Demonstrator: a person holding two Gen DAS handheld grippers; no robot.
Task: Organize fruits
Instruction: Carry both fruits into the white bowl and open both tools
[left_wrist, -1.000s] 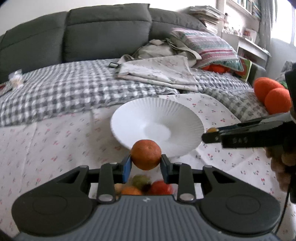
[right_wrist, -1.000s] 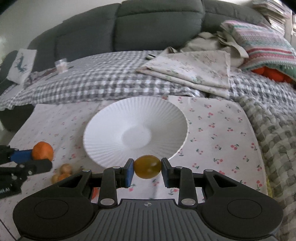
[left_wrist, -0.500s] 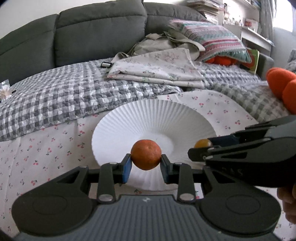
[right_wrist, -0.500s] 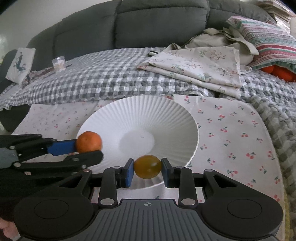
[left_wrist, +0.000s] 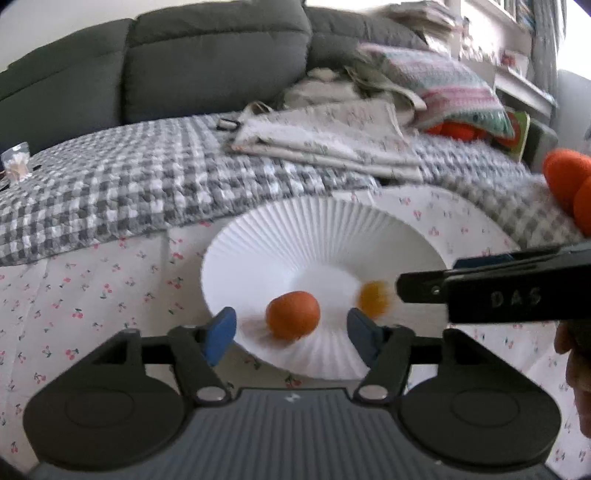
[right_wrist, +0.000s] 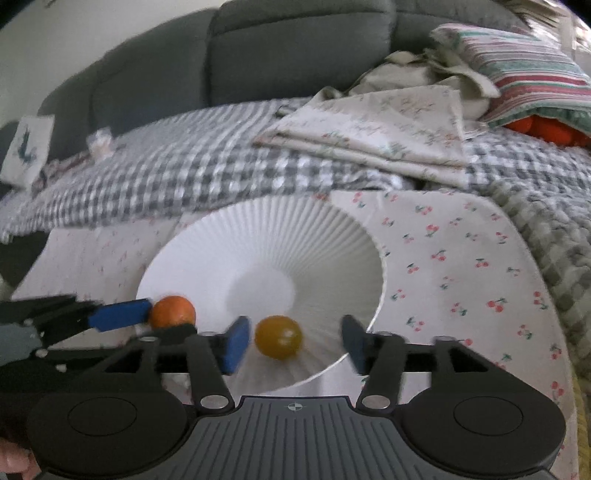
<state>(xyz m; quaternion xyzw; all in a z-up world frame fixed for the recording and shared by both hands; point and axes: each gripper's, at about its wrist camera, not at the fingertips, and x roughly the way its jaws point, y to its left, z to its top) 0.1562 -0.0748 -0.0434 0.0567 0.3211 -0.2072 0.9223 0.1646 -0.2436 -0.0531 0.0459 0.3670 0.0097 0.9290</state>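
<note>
I see both jaws just opened and clear: orange (left_wrist: 293, 315) between left gripper (left_wrist: 291, 334) pads and blurred yellow fruit (right_wrist: 279, 336) between right gripper (right_wrist: 293, 345) pads, both on white plate (right_wrist: 295, 229) near rim, plate's front edge hidden.

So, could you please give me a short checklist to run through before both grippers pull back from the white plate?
1. Left gripper open, pads clear of the orange fruit: ok; its jaws have just been opening.
2. Right gripper open, pads clear of the yellow fruit: ok; its jaws have just been opening too.
3. Both fruits over the white plate: ok.
4. Fruits at rest: cannot tell; both look blurred.
5. Grippers clear of each other: ok in the left wrist view.
6. More fruit left to collect: cannot tell; none shows on the cherry-print cloth.
</note>
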